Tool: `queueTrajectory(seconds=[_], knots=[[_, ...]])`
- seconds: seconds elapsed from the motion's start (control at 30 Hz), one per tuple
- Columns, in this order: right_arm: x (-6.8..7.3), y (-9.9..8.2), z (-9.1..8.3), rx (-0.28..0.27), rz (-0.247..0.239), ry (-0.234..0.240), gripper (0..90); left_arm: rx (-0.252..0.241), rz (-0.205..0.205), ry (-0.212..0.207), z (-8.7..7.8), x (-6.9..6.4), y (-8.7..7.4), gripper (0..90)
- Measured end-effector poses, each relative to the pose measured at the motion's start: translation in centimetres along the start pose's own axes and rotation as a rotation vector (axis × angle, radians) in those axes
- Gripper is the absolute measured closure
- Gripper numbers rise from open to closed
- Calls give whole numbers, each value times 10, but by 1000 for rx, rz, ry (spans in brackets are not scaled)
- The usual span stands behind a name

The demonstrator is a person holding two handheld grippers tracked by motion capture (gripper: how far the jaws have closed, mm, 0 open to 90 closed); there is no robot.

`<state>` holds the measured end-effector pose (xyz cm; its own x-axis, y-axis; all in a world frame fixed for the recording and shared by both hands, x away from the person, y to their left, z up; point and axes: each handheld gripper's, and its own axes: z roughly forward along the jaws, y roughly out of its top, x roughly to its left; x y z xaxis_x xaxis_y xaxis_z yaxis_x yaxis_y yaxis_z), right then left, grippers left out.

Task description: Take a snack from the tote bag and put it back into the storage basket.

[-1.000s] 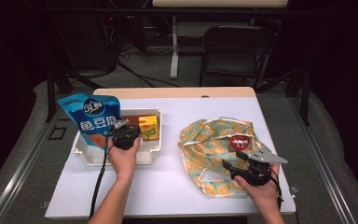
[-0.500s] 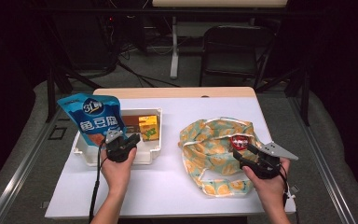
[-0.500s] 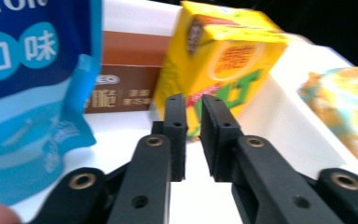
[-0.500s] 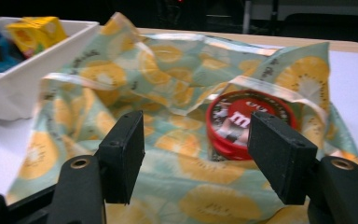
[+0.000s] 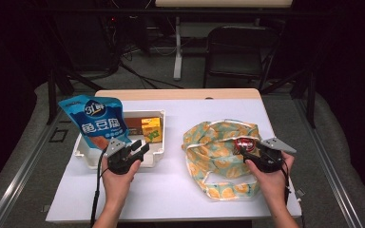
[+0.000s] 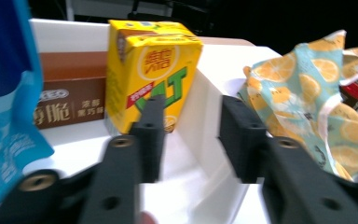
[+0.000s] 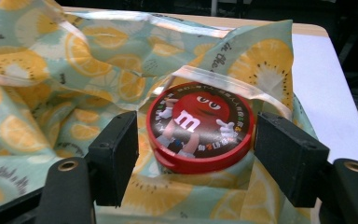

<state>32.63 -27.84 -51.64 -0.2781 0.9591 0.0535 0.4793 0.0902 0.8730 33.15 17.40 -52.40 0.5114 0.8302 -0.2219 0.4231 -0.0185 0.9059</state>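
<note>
We see the right gripper [image 7: 196, 156] spread around the red tin [image 7: 200, 126], lid up, on the fabric bag [image 7: 51, 93]; left gripper [image 6: 189, 135] jaws have just been opening, empty.

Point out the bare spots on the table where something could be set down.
Free: the strip between the white tray and the lemon-print bag, plus the band behind both. Crowded: inside the tray, blue pouch, brown box and yellow carton.

Tin [image 5: 246, 143] on bag [image 5: 218, 142], right of tray [image 5: 158, 154]

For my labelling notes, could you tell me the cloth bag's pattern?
Orange slices on pale green cloth bag, clearest in right gripper view.
</note>
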Motion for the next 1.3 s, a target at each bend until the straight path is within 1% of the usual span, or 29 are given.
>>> queueTrajectory(seconds=[0.03, 0.07, 0.1, 0.17, 0.27, 0.3, 0.33, 0.47, 0.53, 0.57, 0.63, 0.7, 0.83, 1.0, 1.2, 1.3], knots=[[0, 0, 2, -5, 5, 1, 297, 7, 5, -10, 0, 0, 0, 462], [1, 0, 3, -4, 2, -6, 295, 6, 5, -14, -1, -2, 0, 435], [1, 1, 4, -4, -3, -4, 291, 19, 25, -13, -2, -2, 1, 412], [1, 1, 8, 2, -5, -12, 281, 36, 44, -8, -3, -4, 1, 350], [-1, 0, 13, 26, -7, -12, 275, 69, 55, -30, -6, -4, 1, 299], [-1, 0, 15, 28, -5, -10, 275, 82, 68, -34, -7, -5, 0, 278], [-1, 0, 16, 40, -14, -8, 271, 89, 81, -35, -9, -5, 0, 269], [2, 1, 23, 56, -24, -24, 253, 73, 81, -48, -19, -4, -5, 271], [2, 1, 27, 66, -34, -31, 249, 83, 95, -42, -20, -3, -6, 269], [2, 1, 29, 75, -38, -31, 247, 81, 94, -38, -21, -3, -6, 266], [1, 1, 34, 78, -40, -29, 244, 70, 72, -44, -23, -2, -7, 266], [1, 1, 38, 86, -35, -31, 241, 72, 70, -45, -23, -2, -8, 264], [0, 0, 45, 96, -42, -26, 236, 77, 65, -52, -24, -3, -10, 261], [-1, 1, 50, 104, -22, -22, 236, 83, 61, -53, -23, -3, -12, 262], [-3, -2, 54, 91, 17, 4, 228, 93, 62, -56, -20, -4, -14, 265], [-4, -2, 54, 98, 15, 6, 231, 92, 65, -57, -19, -6, -14, 266]])
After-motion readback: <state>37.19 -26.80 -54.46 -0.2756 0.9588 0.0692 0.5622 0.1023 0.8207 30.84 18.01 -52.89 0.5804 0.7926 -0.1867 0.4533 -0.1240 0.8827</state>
